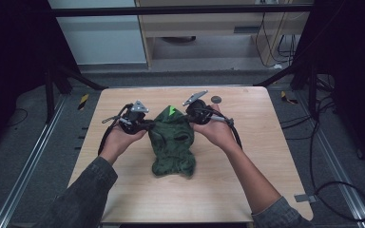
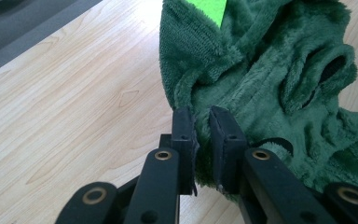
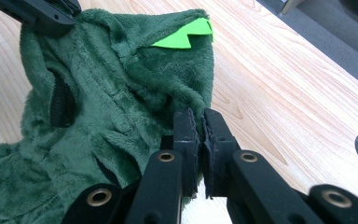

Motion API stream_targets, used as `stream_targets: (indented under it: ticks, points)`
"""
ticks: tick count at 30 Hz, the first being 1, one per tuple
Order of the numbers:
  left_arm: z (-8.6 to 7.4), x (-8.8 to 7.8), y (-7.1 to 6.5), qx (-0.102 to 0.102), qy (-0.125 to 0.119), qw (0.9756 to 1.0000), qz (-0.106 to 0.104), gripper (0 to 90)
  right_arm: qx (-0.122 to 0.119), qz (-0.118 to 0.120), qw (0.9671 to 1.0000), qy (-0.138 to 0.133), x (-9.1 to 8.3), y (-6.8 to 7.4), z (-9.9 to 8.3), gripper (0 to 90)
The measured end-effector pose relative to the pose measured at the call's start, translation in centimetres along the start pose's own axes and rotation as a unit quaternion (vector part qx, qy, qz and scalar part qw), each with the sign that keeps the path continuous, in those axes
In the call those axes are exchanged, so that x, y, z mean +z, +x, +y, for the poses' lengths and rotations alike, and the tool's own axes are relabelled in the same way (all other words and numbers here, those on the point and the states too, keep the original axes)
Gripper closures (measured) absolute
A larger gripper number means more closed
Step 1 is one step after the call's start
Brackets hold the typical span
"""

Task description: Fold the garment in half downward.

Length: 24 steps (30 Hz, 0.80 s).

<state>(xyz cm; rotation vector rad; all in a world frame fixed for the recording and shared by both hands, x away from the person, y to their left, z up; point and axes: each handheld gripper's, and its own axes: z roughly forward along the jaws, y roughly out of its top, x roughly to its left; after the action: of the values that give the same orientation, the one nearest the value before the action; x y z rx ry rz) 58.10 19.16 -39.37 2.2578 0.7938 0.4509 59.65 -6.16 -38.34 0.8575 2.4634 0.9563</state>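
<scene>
left gripper (image 2: 201, 140): jaws closed on a fold of the dark green fleece garment (image 1: 172, 145) at its left edge. right gripper (image 3: 201, 144): jaws pinched on the opposite edge, below the bright green spike (image 3: 184, 35). the garment lies crumpled at the centre of the wooden table (image 1: 247, 142), a small dark disc (image 1: 216, 99) beyond it. step in hand: two-point grasp secured. next move likely calls for lifting or spreading both edges evenly, maintaining both pinches.

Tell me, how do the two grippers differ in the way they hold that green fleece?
The left gripper pinches the fleece at its left edge, the right gripper at its right edge. In their own views, the left jaws stand slightly apart around a thick fold, while the right jaws sit nearly together on thinner cloth. Both are shut on the fleece.
</scene>
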Motion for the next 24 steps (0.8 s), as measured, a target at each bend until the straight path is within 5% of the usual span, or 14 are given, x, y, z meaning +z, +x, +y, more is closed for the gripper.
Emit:
stream_targets:
  ticks: [24]
  points:
    - [-1.6,-0.7,-1.9,0.019,-0.007,0.9998,-0.002,79.8,-0.012,-0.001,0.9998,-0.017,-0.9,1.7,-2.3,85.0]
